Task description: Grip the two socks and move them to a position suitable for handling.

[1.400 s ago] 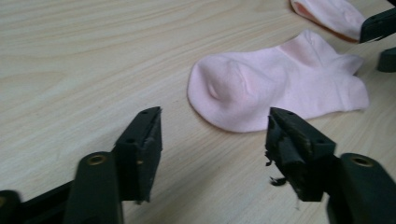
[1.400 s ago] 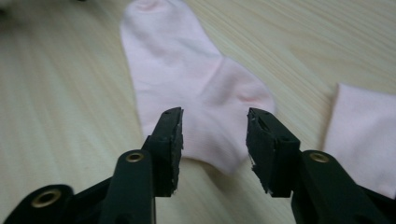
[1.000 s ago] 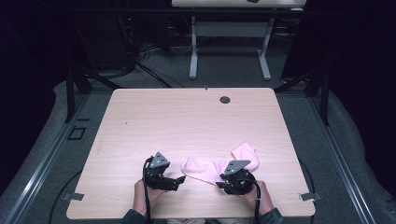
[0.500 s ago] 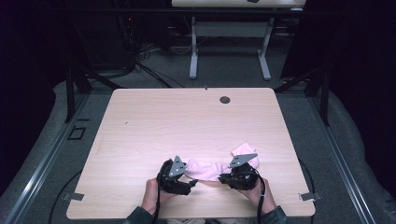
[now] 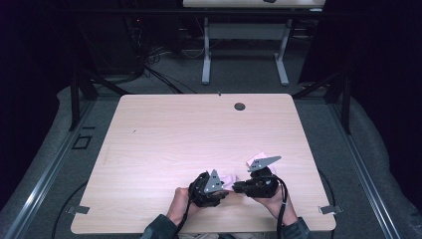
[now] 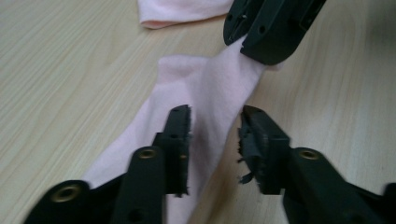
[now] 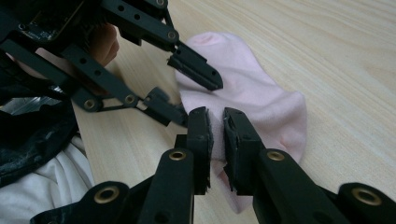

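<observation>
A pale pink cotton sock [image 6: 205, 88] lay on the light wood-grain surface [image 5: 199, 134], close to its near edge, stretched between the two hand-held grippers. In the high view the left hand-held gripper [image 5: 211, 191] sat just left of the sock and the right hand-held gripper [image 5: 244, 186] just right of it, both low over the surface and near each other, with the pink fabric showing between and behind them.

In the left gripper view, the left hand-held gripper [image 6: 215, 135] straddled a raised fold of the sock: the fabric ran up between its two black jaws, which had just been closing but stood apart, with a gap visible on the right side of the fold, so the pads did not yet clamp it. Farther up, the right hand-held gripper [image 6: 261, 35] pinched the sock's far end and lifted it slightly off the surface.

In the right gripper view, the right hand-held gripper [image 7: 215, 135] had its jaws drawn nearly together on a thin ridge of the sock [image 7: 261, 98], gripping it. The left hand-held gripper [image 7: 187, 91] came in from the upper left there, its jaws spread over the sock's near edge. A second piece of pink fabric [image 6: 182, 11] lay beyond, apart from the held sock.
</observation>
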`<action>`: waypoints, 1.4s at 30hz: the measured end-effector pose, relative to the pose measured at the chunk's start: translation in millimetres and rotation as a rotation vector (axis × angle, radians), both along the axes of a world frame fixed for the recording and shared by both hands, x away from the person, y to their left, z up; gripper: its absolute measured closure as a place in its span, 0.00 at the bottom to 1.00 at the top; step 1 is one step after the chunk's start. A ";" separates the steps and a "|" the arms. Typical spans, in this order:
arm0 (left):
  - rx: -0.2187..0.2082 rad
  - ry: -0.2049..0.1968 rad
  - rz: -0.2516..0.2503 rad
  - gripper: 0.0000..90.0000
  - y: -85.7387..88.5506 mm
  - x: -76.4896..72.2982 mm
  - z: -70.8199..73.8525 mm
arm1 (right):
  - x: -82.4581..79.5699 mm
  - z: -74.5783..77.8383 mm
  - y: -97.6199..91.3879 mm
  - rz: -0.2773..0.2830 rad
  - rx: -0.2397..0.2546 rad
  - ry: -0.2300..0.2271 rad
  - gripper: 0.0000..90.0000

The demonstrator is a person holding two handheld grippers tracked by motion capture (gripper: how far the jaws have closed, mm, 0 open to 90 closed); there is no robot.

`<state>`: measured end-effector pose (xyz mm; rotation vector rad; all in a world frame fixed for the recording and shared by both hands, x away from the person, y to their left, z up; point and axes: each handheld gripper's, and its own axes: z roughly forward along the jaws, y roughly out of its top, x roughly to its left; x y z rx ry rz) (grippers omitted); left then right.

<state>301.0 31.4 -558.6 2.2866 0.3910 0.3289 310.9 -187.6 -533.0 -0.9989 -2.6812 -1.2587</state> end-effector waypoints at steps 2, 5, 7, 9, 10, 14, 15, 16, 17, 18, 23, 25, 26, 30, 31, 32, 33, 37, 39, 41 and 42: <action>-0.026 0.012 -0.009 0.80 0.6 1.8 2.0 | -0.3 -0.5 -1.0 -0.001 -0.001 0.000 0.90; -0.042 0.025 -0.008 0.93 0.7 4.0 6.1 | -1.7 -2.5 -2.6 -0.007 -0.003 -0.010 0.88; -0.047 0.040 0.006 0.97 -0.3 5.4 9.0 | -2.3 -3.5 -4.5 -0.014 0.008 -0.019 0.87; -0.053 0.051 0.021 0.98 -1.6 6.7 12.0 | -4.5 -3.9 -5.7 -0.028 0.011 -0.047 0.82; -0.059 0.058 0.025 0.98 -1.8 7.7 13.7 | -5.5 -3.7 -6.4 -0.033 0.013 -0.055 0.80; -0.089 0.100 0.061 0.98 -2.2 12.3 20.4 | -14.0 -3.6 -8.9 -0.078 -0.004 -0.142 0.67; -0.096 0.110 0.071 0.98 -1.9 13.5 22.0 | -16.9 -3.7 -8.7 -0.096 -0.009 -0.168 0.65; -0.102 0.120 0.084 0.98 -1.8 14.9 23.9 | -19.7 -3.7 -8.9 -0.109 -0.013 -0.188 0.62; -0.103 0.126 0.088 0.98 -1.5 15.9 25.1 | -24.5 -3.4 -8.1 -0.128 -0.023 -0.229 0.59; -0.113 0.140 0.098 0.98 -1.3 16.7 26.4 | -27.1 -3.1 -6.7 -0.136 -0.034 -0.251 0.56; -0.133 0.171 0.132 0.98 -1.2 21.3 32.5 | -44.4 -1.3 8.2 -0.169 -0.110 -0.400 0.46; -0.148 0.192 0.135 0.98 -0.6 23.1 34.2 | -46.9 -3.9 15.4 -0.174 -0.139 -0.441 0.47; -0.154 0.199 0.132 0.98 0.3 24.1 35.4 | -48.1 -5.2 18.2 -0.181 -0.150 -0.464 0.50; -0.175 0.209 0.124 0.98 3.2 25.3 37.5 | -47.8 -8.1 22.4 -0.182 -0.195 -0.542 0.79; -0.186 0.215 0.119 0.98 4.3 25.3 37.4 | -46.9 -7.6 21.1 -0.186 -0.182 -0.545 0.85; -0.186 0.218 0.117 0.98 5.8 25.2 37.5 | -45.9 -6.0 19.1 -0.183 -0.168 -0.542 0.89; -0.193 0.218 0.108 0.98 7.3 25.0 37.2 | -45.1 -3.1 16.8 -0.183 -0.158 -0.538 0.91; -0.193 0.203 0.095 0.87 10.5 20.5 33.2 | -40.7 14.1 7.9 -0.160 -0.086 -0.469 0.94; -0.185 0.178 0.123 0.75 11.0 14.5 28.7 | -38.3 22.9 6.1 -0.160 -0.070 -0.426 0.94; -0.162 0.129 0.139 0.71 11.0 4.9 22.8 | -35.2 31.6 5.5 -0.159 -0.066 -0.371 0.94; -0.149 0.098 0.150 0.65 11.3 -1.3 19.1 | -35.2 35.5 6.3 -0.166 -0.061 -0.365 0.94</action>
